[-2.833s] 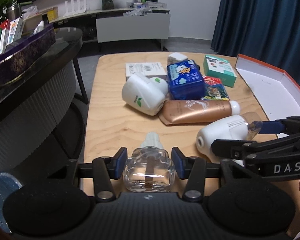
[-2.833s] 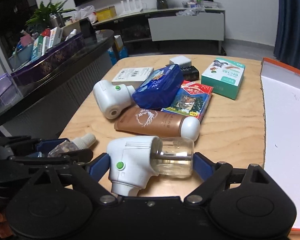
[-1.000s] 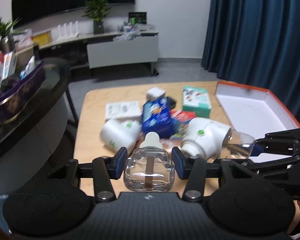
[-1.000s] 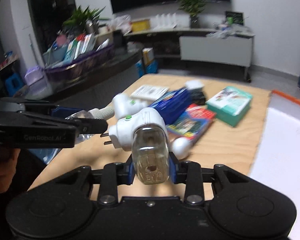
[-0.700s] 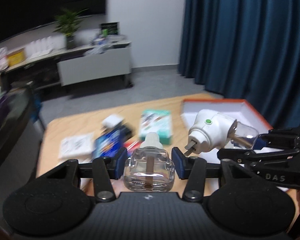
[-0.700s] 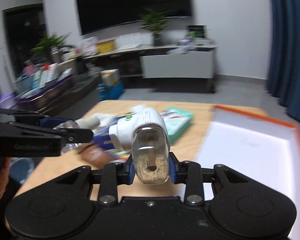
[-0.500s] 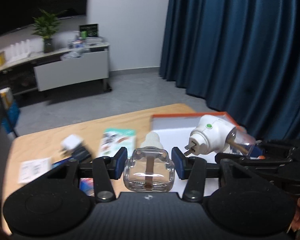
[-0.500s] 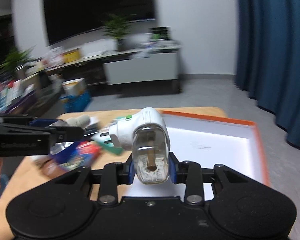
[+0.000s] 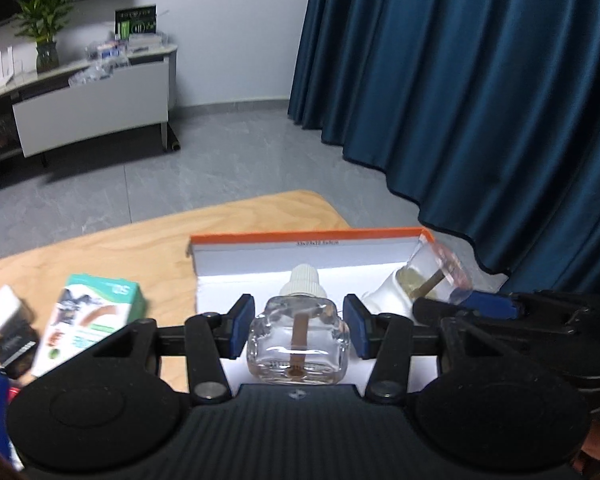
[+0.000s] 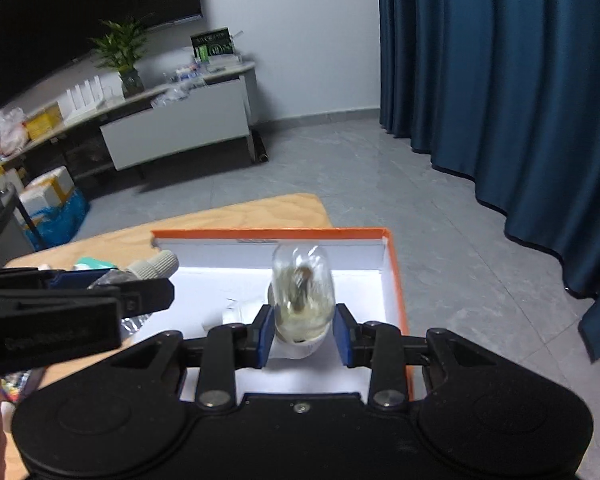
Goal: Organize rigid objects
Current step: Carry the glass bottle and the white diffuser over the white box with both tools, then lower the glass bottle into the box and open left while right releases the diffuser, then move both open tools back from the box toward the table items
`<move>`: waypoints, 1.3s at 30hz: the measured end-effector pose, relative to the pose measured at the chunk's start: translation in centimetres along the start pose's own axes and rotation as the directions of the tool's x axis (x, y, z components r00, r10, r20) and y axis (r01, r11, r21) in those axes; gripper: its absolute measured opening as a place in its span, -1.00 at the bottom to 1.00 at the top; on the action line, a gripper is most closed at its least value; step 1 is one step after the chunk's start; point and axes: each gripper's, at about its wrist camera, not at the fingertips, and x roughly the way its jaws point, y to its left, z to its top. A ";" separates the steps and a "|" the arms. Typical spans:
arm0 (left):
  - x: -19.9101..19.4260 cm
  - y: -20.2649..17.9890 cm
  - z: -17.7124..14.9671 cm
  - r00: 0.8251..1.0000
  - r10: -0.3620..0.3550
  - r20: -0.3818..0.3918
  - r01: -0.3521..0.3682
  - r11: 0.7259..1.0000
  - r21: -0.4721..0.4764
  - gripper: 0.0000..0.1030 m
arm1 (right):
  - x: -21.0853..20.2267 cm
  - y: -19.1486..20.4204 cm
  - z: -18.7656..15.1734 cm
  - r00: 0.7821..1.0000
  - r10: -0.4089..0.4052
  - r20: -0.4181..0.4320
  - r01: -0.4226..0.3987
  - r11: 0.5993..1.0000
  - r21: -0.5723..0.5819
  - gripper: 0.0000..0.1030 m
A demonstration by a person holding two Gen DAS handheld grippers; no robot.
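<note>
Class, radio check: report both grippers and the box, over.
Left gripper shut on clear refill bottle. Right gripper shut on plug-in diffuser. Both over the orange-rimmed box; nothing blocking.

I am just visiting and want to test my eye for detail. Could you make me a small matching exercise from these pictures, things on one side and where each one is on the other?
Things:
1. clear glass refill bottle with white ribbed cap
2. white plug-in vaporizer with clear bottle
3. green and white carton
4. orange-rimmed white box

Places:
A. lying on the wooden table, left of the box
B. between the left gripper's blue pads
C. open, under both grippers
D. between the right gripper's pads, over the box

Pairs: 1-B, 2-D, 3-A, 4-C
</note>
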 end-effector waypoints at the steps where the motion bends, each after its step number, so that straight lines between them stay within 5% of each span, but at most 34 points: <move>1: 0.4 0.0 0.0 1.000 -0.002 -0.007 0.002 1.000 -0.001 -0.04 | 0.1 -0.3 0.1 1.000 0.012 0.002 -0.012 1.000 0.003 -0.22; 2: 0.7 0.1 0.0 1.000 0.001 -0.014 -0.001 1.000 -0.002 -0.04 | 0.2 -0.6 0.1 1.000 0.013 0.002 -0.013 1.000 0.003 -0.21; 5: 1.4 0.2 0.1 0.999 -0.003 -0.033 0.002 1.000 -0.017 -0.04 | 0.1 -1.1 0.0 0.999 -0.022 0.027 0.022 1.000 0.004 0.43; 13: 2.0 -0.3 0.3 0.997 -0.006 -0.071 0.005 1.000 -0.023 -0.05 | -2.2 -1.3 0.1 0.991 -0.070 0.114 0.070 0.998 0.000 0.60; 16: 1.2 -0.7 0.5 0.998 0.000 -0.065 0.000 1.000 0.000 0.37 | -3.0 -1.1 0.2 0.989 -0.087 0.121 0.088 0.996 -0.009 0.62; 24: -1.1 -1.0 0.6 0.998 0.050 -0.047 -0.049 0.999 0.015 0.82 | -5.1 -0.8 0.0 0.987 -0.103 0.127 0.096 0.994 0.057 0.73; 39: -8.4 2.6 -3.0 0.984 0.176 -0.017 -0.176 0.984 0.008 0.90 | -7.6 3.7 -3.3 0.997 0.010 0.073 -0.015 0.998 0.068 0.77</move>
